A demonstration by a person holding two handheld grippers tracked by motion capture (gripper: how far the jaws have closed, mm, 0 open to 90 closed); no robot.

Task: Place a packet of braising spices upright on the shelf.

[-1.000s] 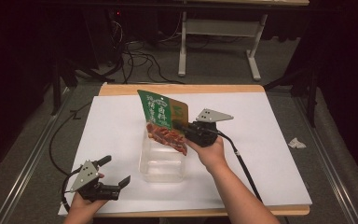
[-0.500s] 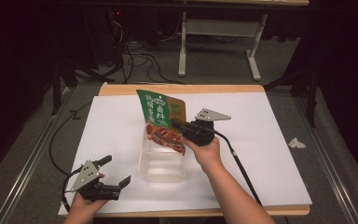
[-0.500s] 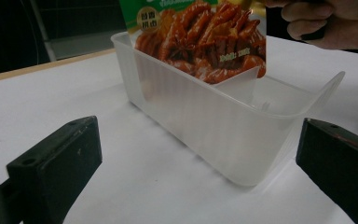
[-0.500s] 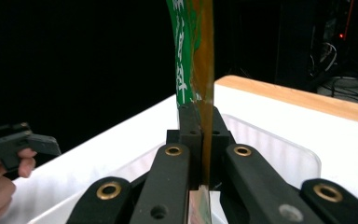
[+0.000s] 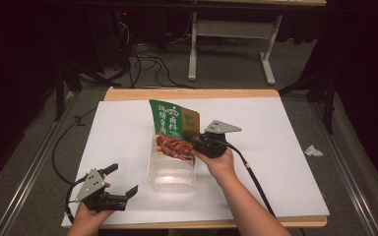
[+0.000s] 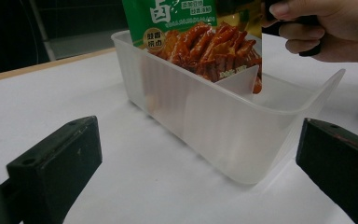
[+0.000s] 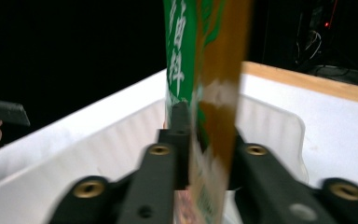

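A green snack pouch (image 5: 172,130) with reddish meat strips pictured on it stands upright, its lower end inside a clear plastic container (image 5: 170,184) at the middle of the white sheet. My right gripper (image 5: 193,142) is at the pouch's right edge. In the right gripper view the pouch (image 7: 205,70) looks blurred between the jaws of this gripper (image 7: 209,135), which have just been opening and no longer pinch it. My left gripper (image 5: 123,179) rests open near the table's front left corner. Its view (image 6: 198,163) faces the container (image 6: 223,116) and pouch (image 6: 191,28).
A white sheet (image 5: 285,147) covers the wooden table (image 5: 192,93). A crumpled white scrap (image 5: 313,150) lies near the right edge. The right gripper's cable (image 5: 253,179) trails toward the front. Cables and a table frame (image 5: 231,29) stand beyond the far edge.
The right hand and the pouch have shifted slightly toward the container's far end. The left gripper has stayed where it was.
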